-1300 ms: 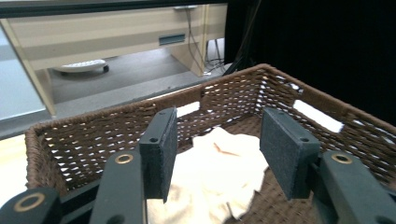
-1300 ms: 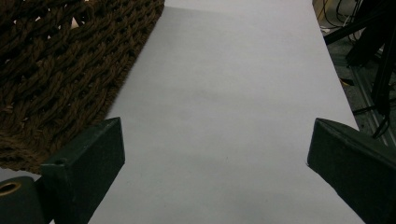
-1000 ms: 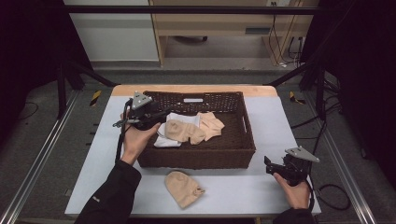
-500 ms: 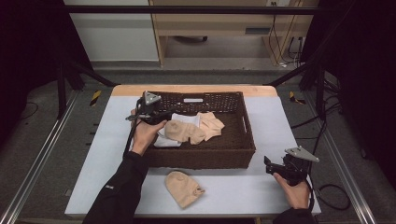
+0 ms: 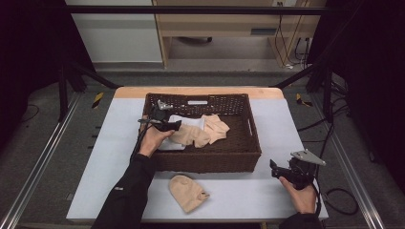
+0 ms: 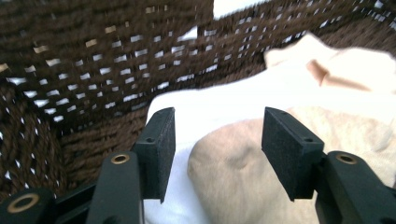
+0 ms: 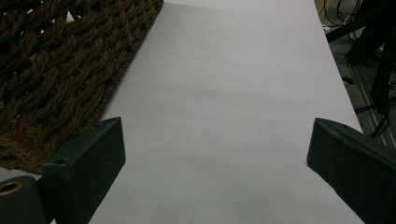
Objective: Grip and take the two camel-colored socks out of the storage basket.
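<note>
Inside the brown wicker basket (image 5: 248,143), the left gripper (image 6: 217,140) is hovering with fingers spread, unclenched, astride a beige sock (image 6: 243,182) lying on white cloth (image 6: 224,102). Beside the basket, the right gripper (image 7: 215,154) is resting with fingers wide apart over the table (image 7: 224,93).

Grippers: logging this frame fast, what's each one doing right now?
Left gripper: open, holding nothing, claw either side of a beige sock in the basket.
Right gripper: open, empty, over the table.
</note>
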A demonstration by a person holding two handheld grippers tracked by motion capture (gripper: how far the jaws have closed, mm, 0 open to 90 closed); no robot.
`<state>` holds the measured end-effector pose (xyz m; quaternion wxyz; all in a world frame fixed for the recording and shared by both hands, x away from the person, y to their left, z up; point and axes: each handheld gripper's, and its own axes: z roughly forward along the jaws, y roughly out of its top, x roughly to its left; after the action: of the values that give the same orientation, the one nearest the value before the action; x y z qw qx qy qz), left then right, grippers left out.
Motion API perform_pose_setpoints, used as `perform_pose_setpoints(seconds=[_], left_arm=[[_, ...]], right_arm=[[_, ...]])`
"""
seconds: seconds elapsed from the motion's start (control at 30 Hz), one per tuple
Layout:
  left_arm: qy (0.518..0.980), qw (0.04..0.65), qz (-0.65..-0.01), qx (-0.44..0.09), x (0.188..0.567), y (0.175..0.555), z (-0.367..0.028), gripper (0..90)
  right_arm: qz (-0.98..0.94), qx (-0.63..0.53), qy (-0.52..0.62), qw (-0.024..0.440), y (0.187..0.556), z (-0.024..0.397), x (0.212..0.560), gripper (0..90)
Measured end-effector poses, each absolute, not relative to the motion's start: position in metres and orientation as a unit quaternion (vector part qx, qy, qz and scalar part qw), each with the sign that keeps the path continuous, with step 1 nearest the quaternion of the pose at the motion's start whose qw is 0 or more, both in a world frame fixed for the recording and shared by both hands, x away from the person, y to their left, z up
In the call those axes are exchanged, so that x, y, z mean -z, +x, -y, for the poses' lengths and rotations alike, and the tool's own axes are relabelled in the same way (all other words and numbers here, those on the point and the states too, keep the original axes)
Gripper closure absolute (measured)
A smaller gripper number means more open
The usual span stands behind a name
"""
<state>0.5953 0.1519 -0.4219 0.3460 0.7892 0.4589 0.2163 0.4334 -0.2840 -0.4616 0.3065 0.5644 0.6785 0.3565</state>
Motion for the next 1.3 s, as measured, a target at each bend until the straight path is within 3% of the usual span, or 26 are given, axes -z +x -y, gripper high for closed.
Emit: perform_pose_setpoints(seconds=[0.3,0.37,0.47,0.6,0.7,1.3], left_arm=[[0.808,0.312,-0.453,-0.209,0.428,0.595,-0.149,54.4],[0.815,0.304,-0.452,-0.200,0.429,0.595,-0.148,62.3],[0.819,0.298,-0.454,-0.188,0.429,0.595,-0.148,67.3],[0.823,0.287,-0.462,-0.167,0.427,0.593,-0.148,83.8],[0.821,0.292,-0.462,-0.167,0.424,0.591,-0.148,85.5],[0.738,0.503,-0.380,-0.242,0.366,0.548,-0.153,86.1]], right_arm=[[-0.680,-0.356,0.565,0.304,0.434,0.284,0.462,4.8],[-0.681,-0.356,0.564,0.304,0.434,0.284,0.462,4.8],[-0.680,-0.356,0.564,0.304,0.434,0.284,0.462,5.0],[-0.680,-0.356,0.565,0.303,0.434,0.284,0.462,5.1],[-0.679,-0.357,0.566,0.302,0.433,0.284,0.462,5.1],[-0.676,-0.354,0.570,0.305,0.433,0.285,0.462,5.1]])
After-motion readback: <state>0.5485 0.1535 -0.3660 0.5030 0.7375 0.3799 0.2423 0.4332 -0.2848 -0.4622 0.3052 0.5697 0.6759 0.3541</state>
